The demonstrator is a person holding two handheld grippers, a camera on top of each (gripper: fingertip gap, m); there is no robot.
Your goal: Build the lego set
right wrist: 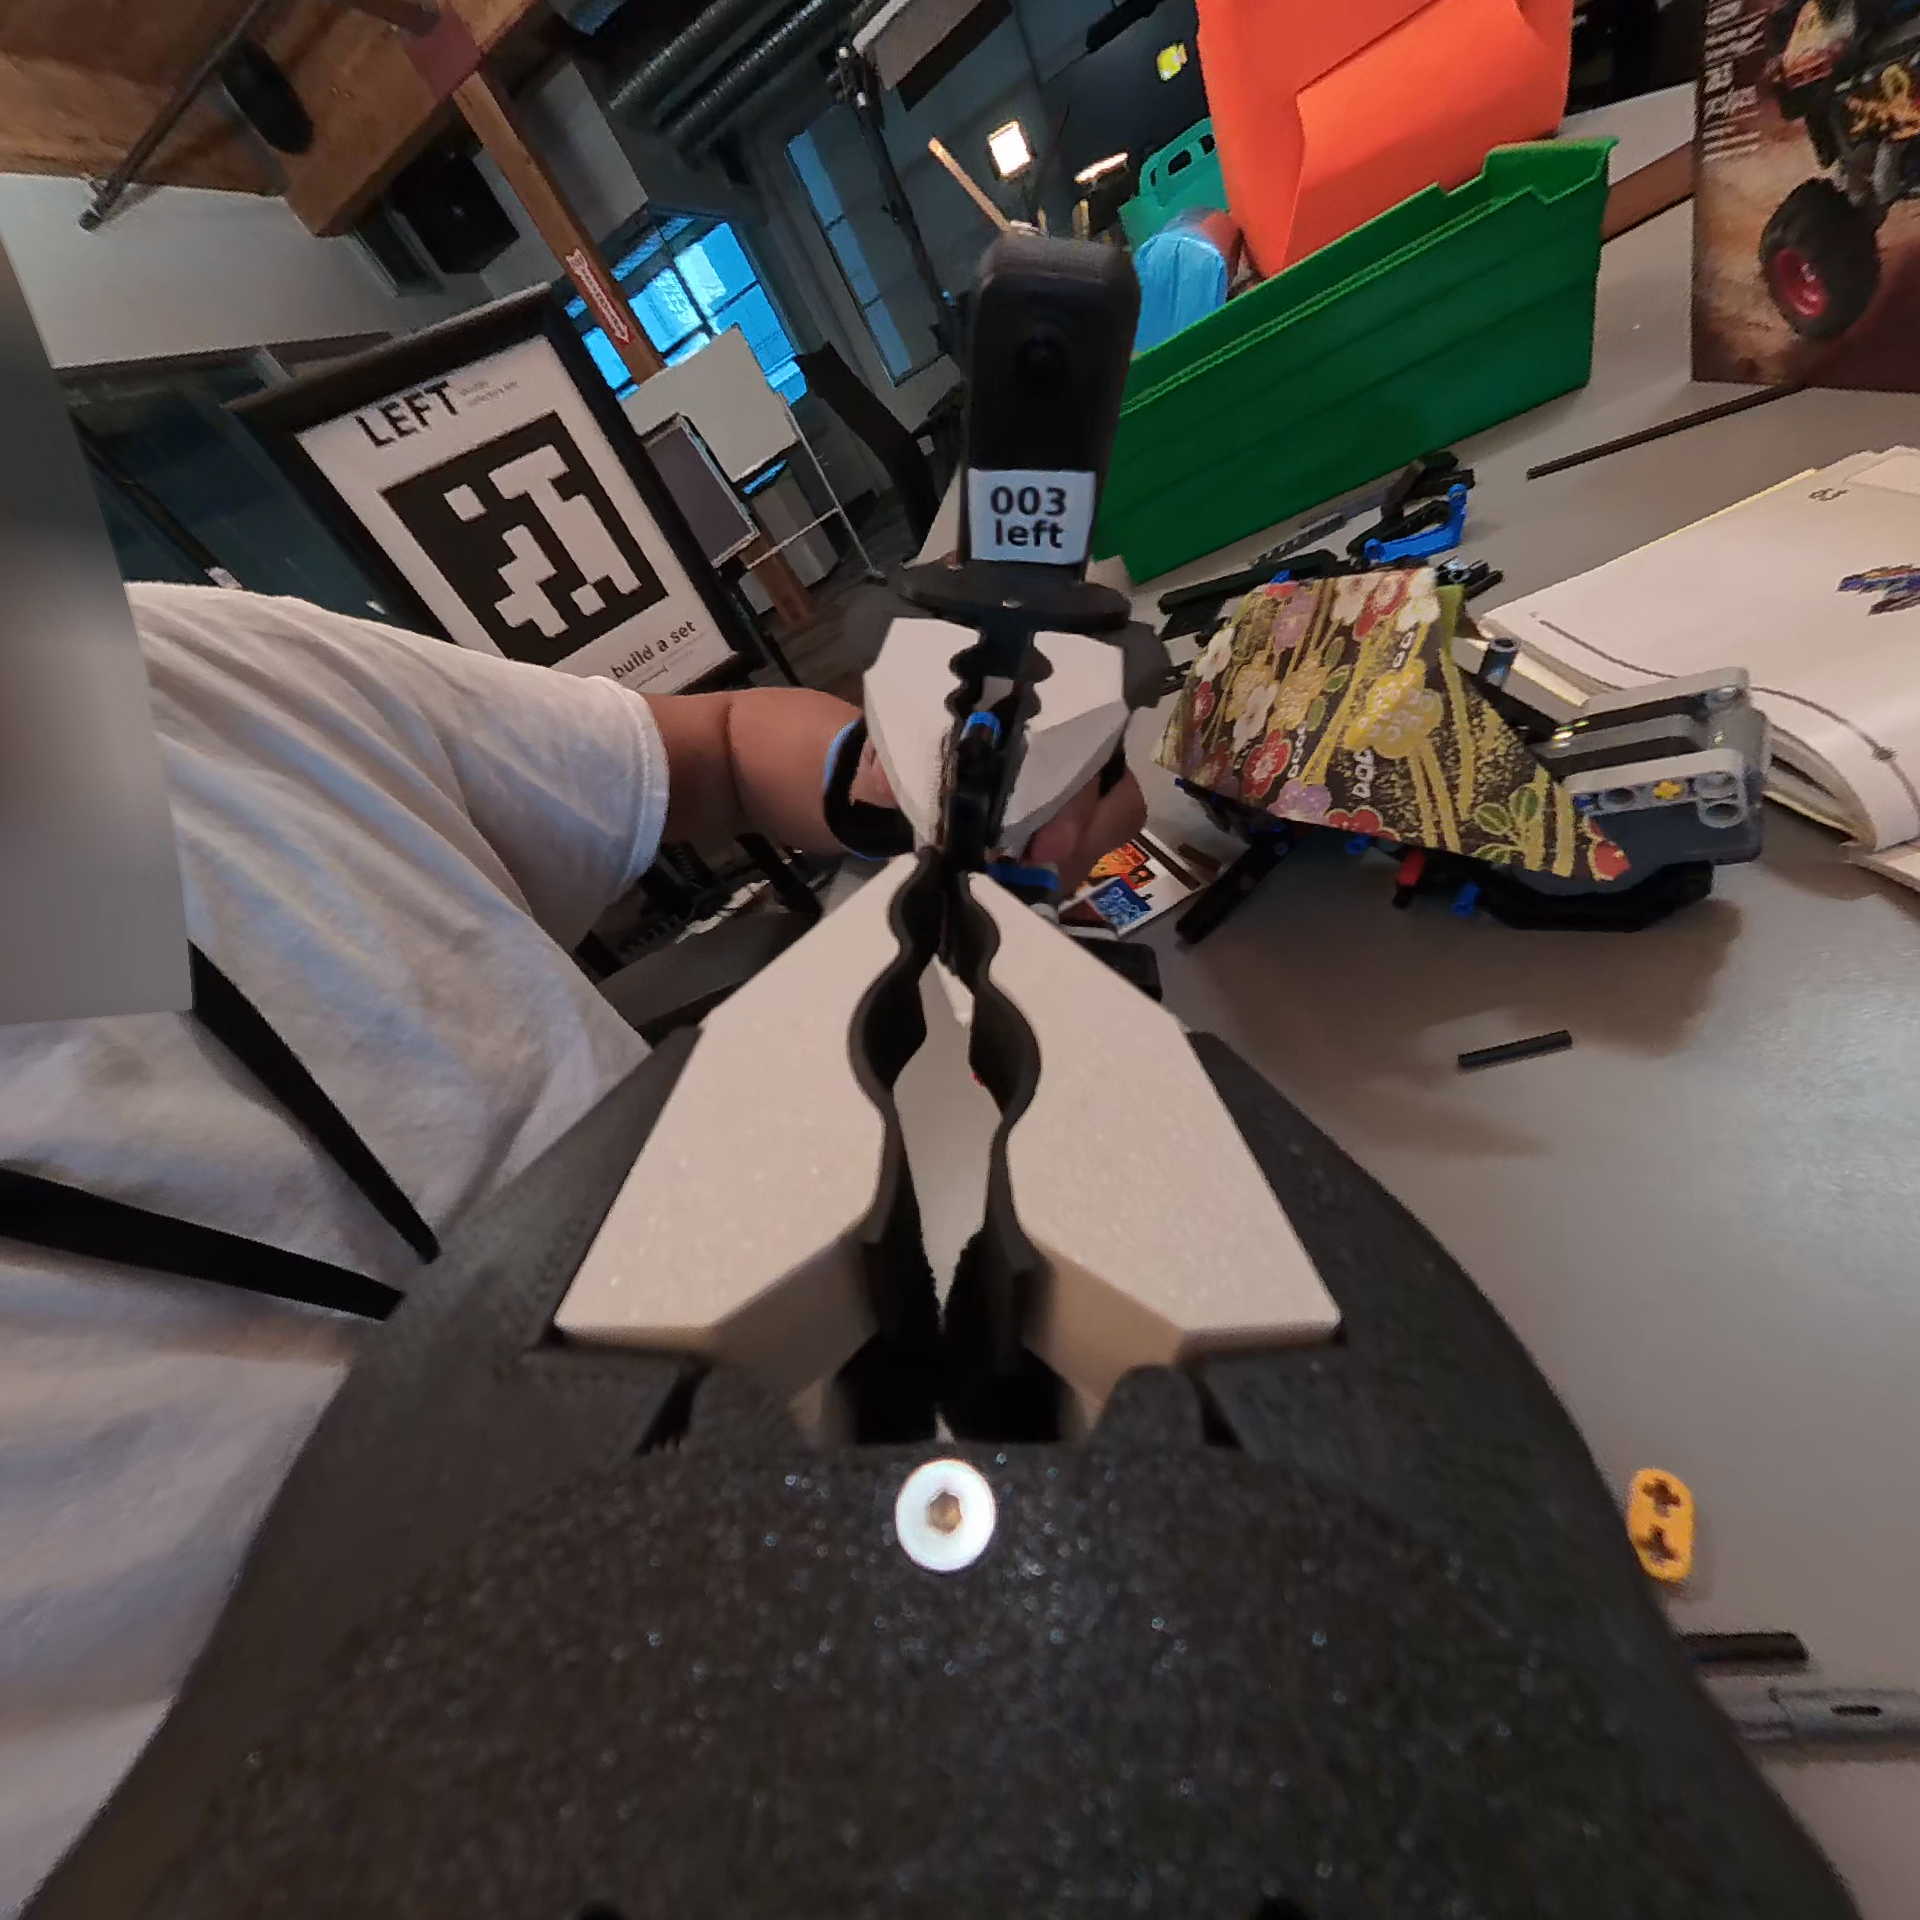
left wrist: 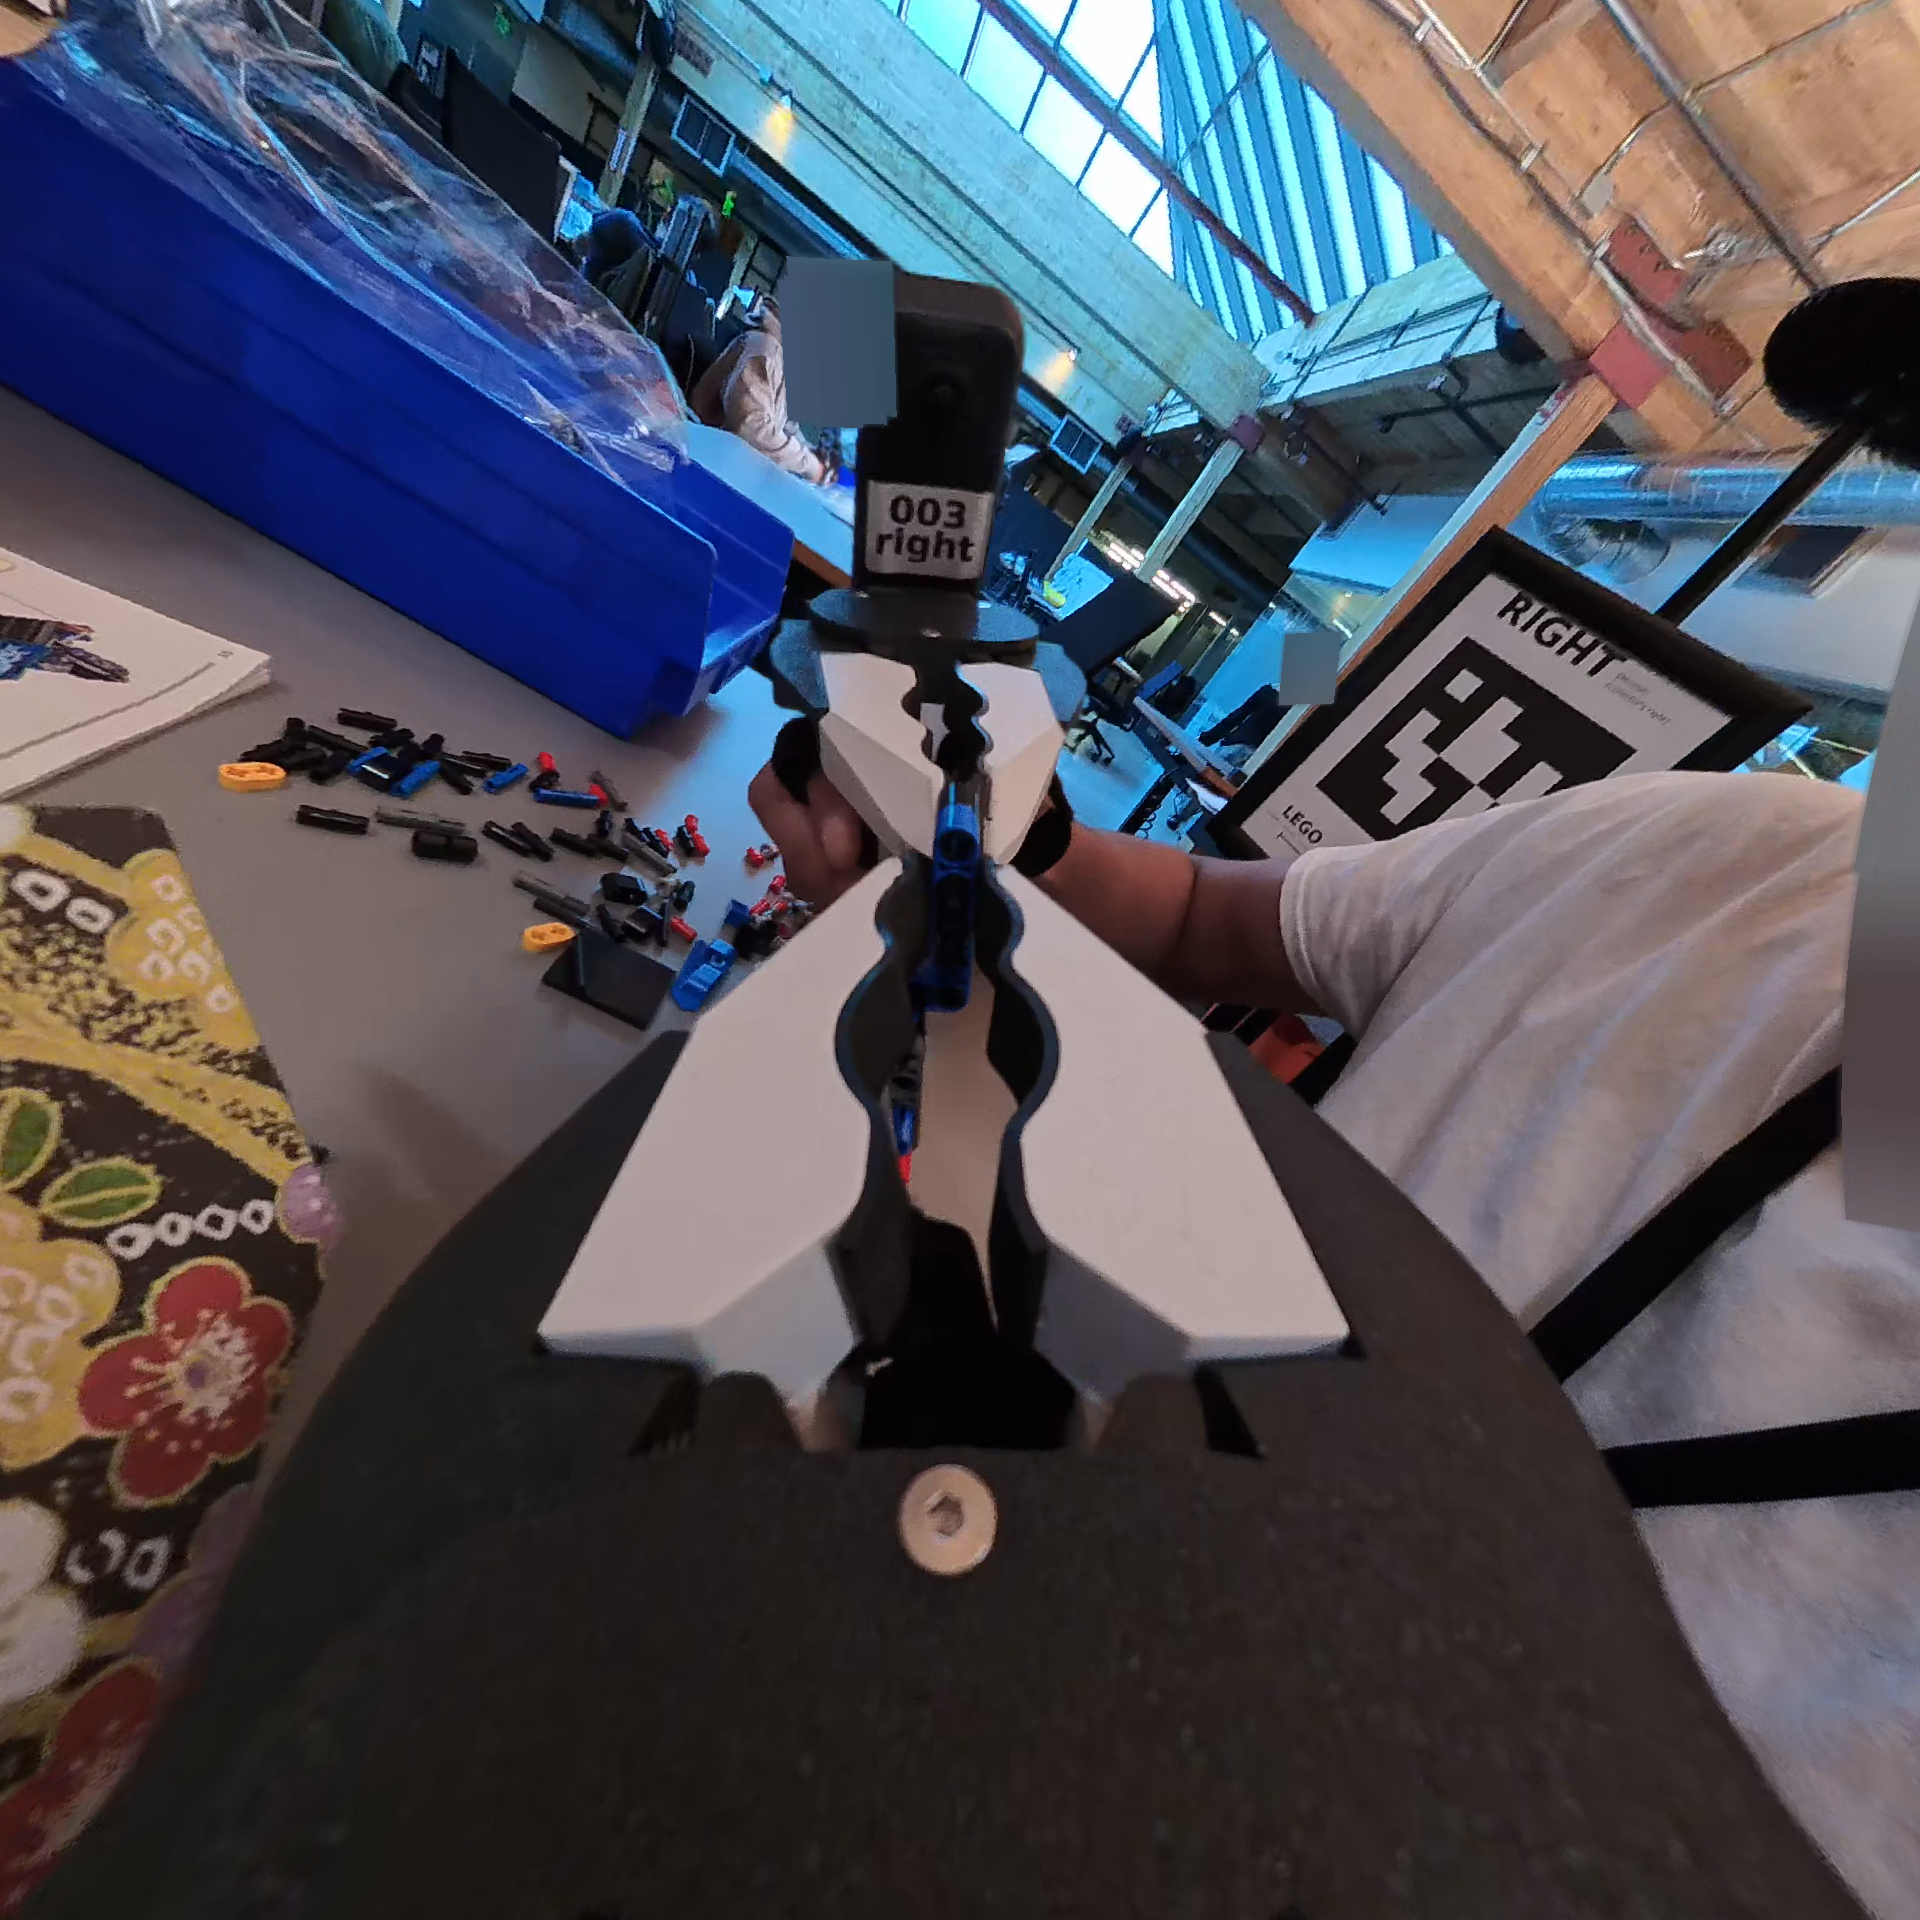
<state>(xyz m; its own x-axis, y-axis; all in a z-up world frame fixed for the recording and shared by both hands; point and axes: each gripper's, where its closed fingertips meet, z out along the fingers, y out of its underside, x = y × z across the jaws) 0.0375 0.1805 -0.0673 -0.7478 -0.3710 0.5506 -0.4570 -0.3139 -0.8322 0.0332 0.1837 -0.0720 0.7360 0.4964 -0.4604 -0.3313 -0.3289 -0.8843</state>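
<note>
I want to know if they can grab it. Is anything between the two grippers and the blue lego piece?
Nothing visible. The left gripper and right gripper meet tip to tip above the table, both already pinching the blue lego piece directly.

A blue bin (left wrist: 343,416) under clear plastic wrap (left wrist: 395,208) and a green bin (right wrist: 1351,343) sit on the grey bench (left wrist: 416,935), with framed marker signs (left wrist: 1496,707) standing beyond its edge.

Blue bin (left wrist: 364,416); green bin (right wrist: 1351,395); floral black-gold cloth (right wrist: 1351,717); blue beam (left wrist: 951,904); yellow connector (right wrist: 1660,1522); white fingers (left wrist: 727,1143).
</note>
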